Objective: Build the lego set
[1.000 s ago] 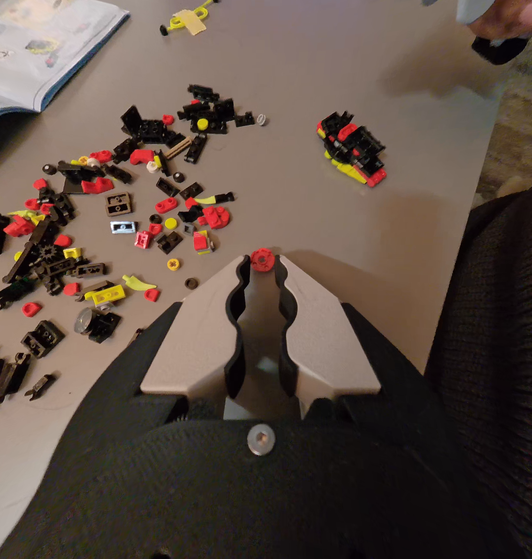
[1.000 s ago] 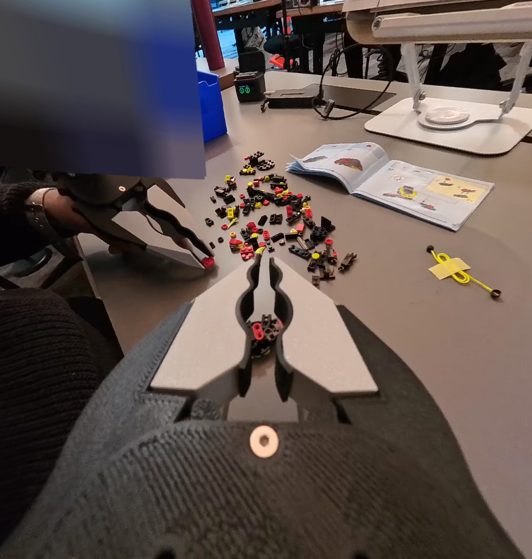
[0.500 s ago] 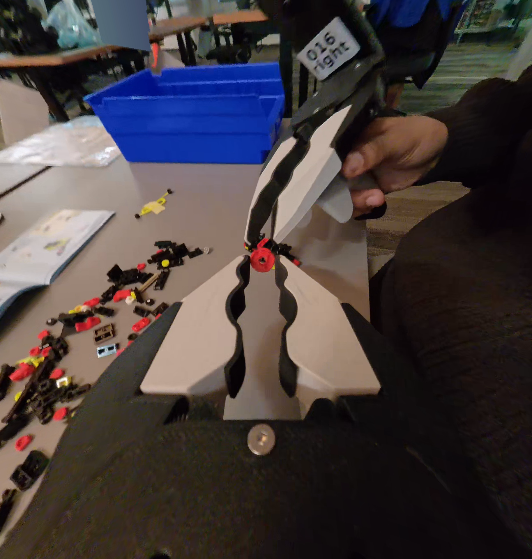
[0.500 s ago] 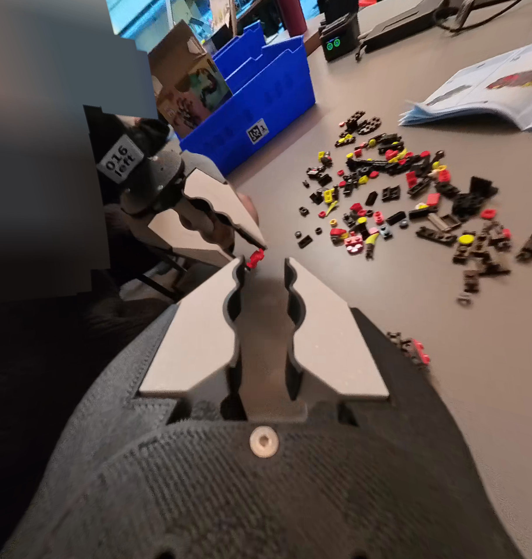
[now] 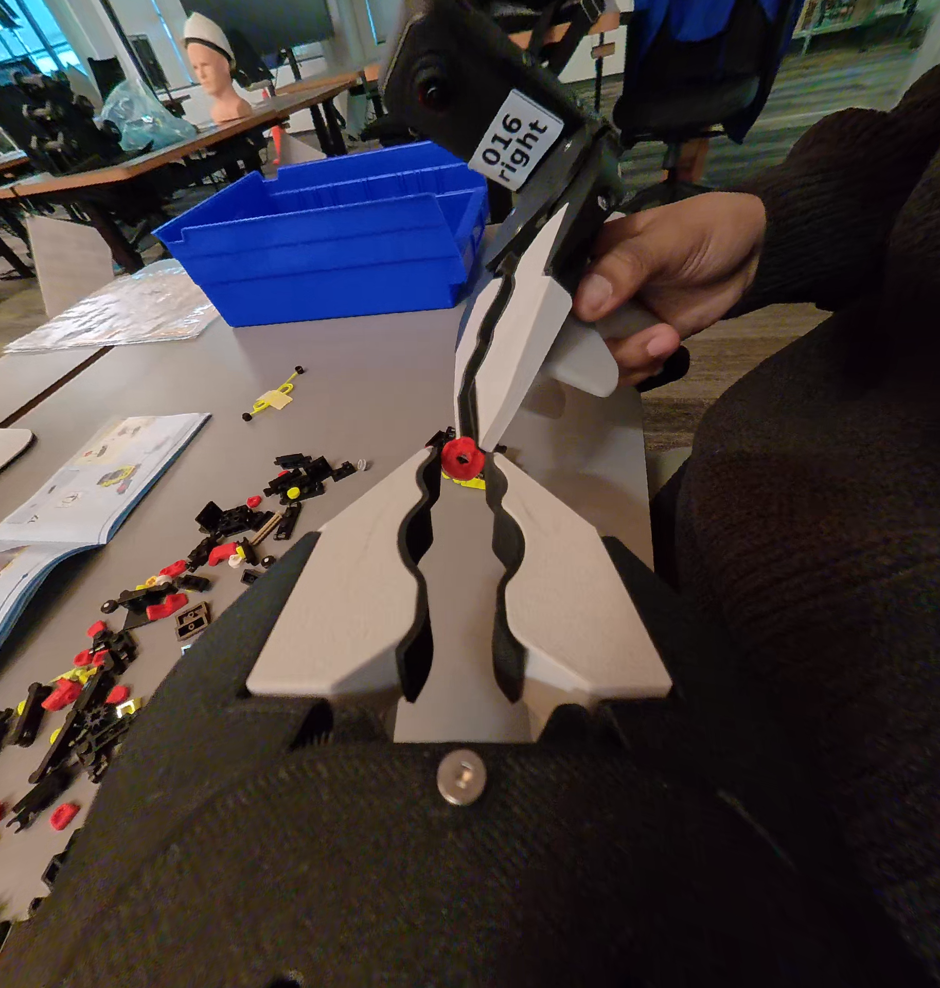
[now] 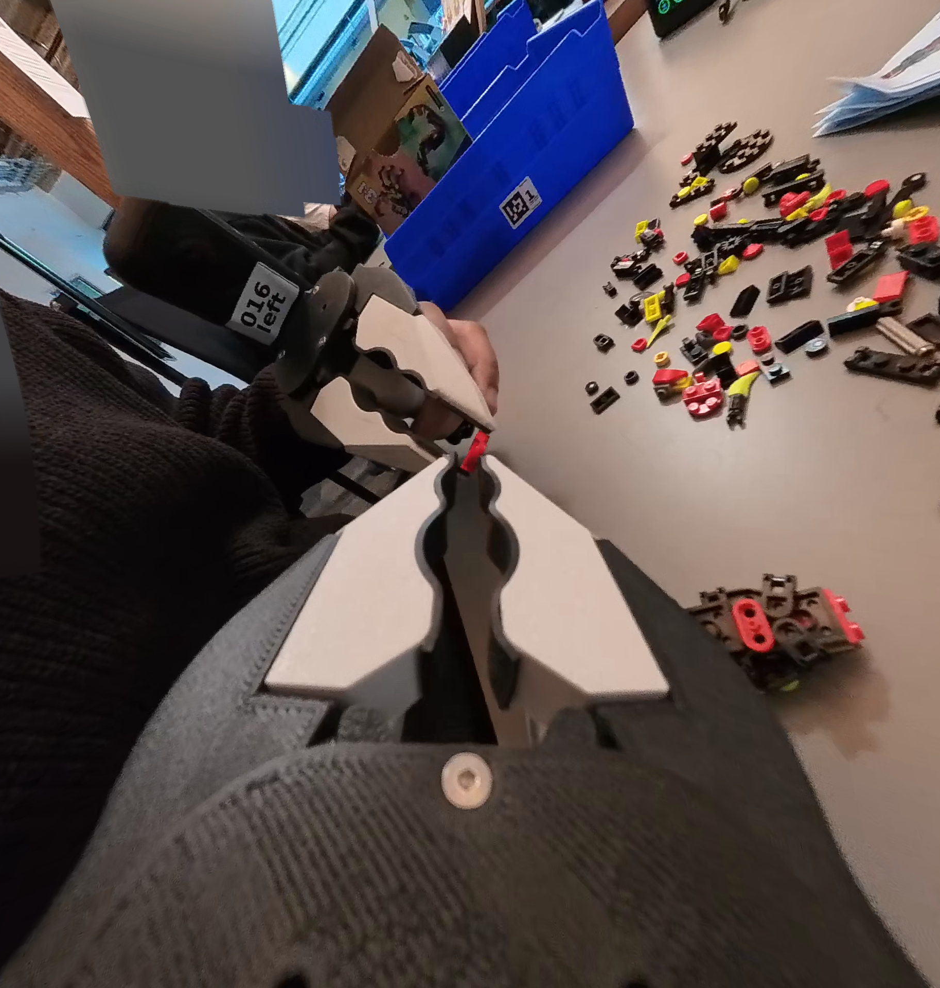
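Left wrist view: red round piece clamped between the two fingertips of the left gripper, pads pressing on both sides, held above the near right part of the grey table. Right gripper coming down from above, fingers nearly together, tips meeting that same red round piece edge-on; clamped on it as far as the right wrist view shows, where the piece sits as a thin red sliver between the tips of the right gripper. Hand in a black sleeve around the right gripper's handle.

Small built model in black, red and yellow lying on the table just right of the right gripper, apart from both. Loose pieces in black, red and yellow scattered to the left. Open booklet farther left. Yellow string with black ends and a pale tag beyond the pieces. Blue bin at the far edge, clear plastic bag to its left.
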### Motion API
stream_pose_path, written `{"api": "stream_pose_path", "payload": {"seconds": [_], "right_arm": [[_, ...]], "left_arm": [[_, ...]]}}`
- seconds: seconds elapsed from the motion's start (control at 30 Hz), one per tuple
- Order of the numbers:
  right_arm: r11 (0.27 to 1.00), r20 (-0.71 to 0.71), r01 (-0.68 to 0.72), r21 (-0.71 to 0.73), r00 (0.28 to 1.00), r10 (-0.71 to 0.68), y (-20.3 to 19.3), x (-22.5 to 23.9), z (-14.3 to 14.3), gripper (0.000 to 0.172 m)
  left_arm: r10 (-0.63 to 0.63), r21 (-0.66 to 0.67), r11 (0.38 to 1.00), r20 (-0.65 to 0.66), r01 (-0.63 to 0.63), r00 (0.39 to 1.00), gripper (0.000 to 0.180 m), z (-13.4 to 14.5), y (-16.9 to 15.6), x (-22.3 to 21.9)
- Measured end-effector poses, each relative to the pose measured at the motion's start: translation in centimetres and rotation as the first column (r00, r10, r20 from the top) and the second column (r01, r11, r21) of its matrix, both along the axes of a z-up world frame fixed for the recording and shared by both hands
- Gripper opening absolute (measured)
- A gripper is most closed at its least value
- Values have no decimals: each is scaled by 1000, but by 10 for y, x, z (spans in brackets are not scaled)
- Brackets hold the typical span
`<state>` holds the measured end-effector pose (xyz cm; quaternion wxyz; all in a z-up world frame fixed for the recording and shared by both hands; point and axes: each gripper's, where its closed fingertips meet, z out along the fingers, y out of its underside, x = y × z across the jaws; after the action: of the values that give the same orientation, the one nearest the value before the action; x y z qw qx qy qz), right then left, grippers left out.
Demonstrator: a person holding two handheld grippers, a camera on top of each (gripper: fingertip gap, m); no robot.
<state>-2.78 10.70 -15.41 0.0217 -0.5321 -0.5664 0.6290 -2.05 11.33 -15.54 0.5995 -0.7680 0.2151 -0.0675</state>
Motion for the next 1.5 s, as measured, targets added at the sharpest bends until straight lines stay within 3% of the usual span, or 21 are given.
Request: {"api": "stream_pose_path", "payload": {"seconds": [0.37, 0.57, 0.63, 0.73, 0.9, 1.03, 1.3, 1.5], "right_arm": [[1000, 10, 6, -9, 1000, -6, 5, 0, -2, 3], [998, -77, 11, -65, 997, -16, 11, 1, 17, 3], [998, -154, -4, -65, 988, -6, 9, 3, 30, 3], [999, -269, 12, 44, 963, 0, 7, 6, 43, 3], [986, -346, -4, 164, 936, 61, -2, 12, 47, 3], [987, -345, -26, 157, 935, 79, -5, 14, 47, 3], [990, -342, -11, 143, 938, 59, 3, 12, 46, 2], [990, -326, 13, 138, 945, 33, 13, 7, 43, 2]], "left_arm": [[-8, 23, 1000, 26, 7, 1000, 17, 2, 0, 0], [26, 15, 999, 225, -31, 974, 19, 13, 2, -13], [2, -6, 1000, 364, 1, 932, 13, 20, 1, -12], [-136, 45, 990, 561, 134, 817, 5, 40, -8, -2], [-180, 47, 977, 699, 207, 692, 8, 48, -13, -2], [-203, 34, 964, 737, 265, 644, 12, 48, -15, 4], [-179, -23, 959, 724, 283, 667, 19, 32, -11, 8], [-148, -43, 961, 751, 272, 644, 22, 25, -7, -1]]}}
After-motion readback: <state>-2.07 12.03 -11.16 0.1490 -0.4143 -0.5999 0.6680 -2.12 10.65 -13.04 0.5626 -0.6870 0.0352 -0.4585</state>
